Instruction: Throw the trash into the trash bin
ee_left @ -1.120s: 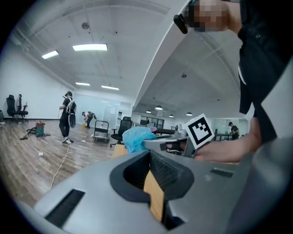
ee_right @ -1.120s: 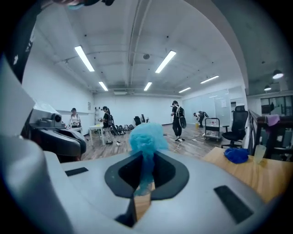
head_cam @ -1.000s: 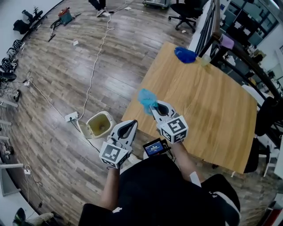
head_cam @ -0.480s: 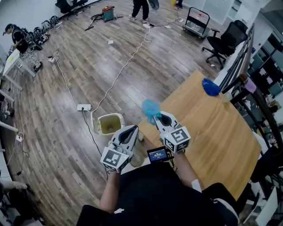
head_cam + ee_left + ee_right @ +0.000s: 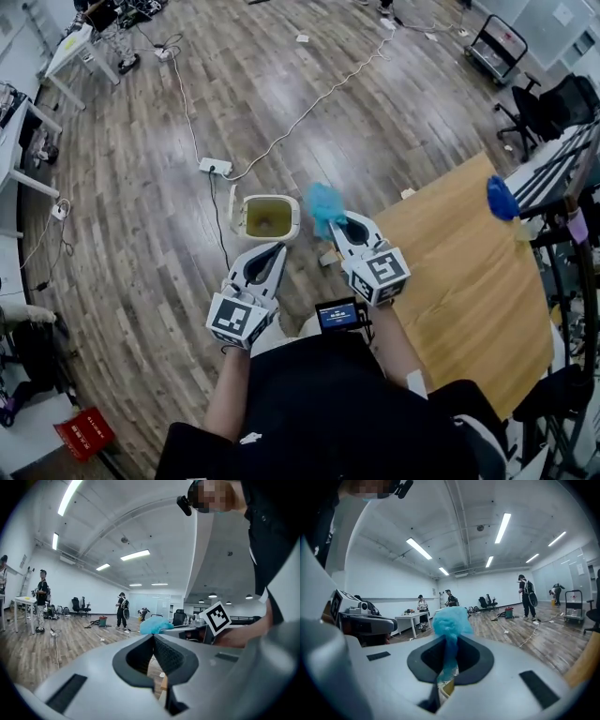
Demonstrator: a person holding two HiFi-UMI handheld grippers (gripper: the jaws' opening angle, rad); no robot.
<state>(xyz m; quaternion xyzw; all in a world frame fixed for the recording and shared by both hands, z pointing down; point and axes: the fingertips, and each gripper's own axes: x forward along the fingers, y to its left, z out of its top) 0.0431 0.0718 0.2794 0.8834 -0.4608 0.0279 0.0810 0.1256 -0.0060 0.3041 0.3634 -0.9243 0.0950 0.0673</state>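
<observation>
A crumpled blue piece of trash [image 5: 325,203] sticks out of my right gripper [image 5: 331,223], which is shut on it and held level. In the right gripper view the blue trash [image 5: 449,622] bulges up past the jaw tips of the right gripper [image 5: 448,641]. The white trash bin [image 5: 267,217] stands open on the wooden floor, just left of the trash and beyond my left gripper [image 5: 276,251]. The left gripper is shut with nothing in it; its jaws meet at the tip [image 5: 153,638]. From the left gripper view the blue trash [image 5: 153,626] shows to the right.
The wooden table [image 5: 469,272] lies to the right, with another blue object [image 5: 502,199] at its far end. A power strip [image 5: 215,166] and long cables lie on the floor beyond the bin. People stand far off [image 5: 527,597], and white desks [image 5: 70,52] line the left wall.
Both grippers swung left, away from the table's edge and out over the floor, with the blue trash still held. The bin now sits right beside the trash instead of far to its left.
</observation>
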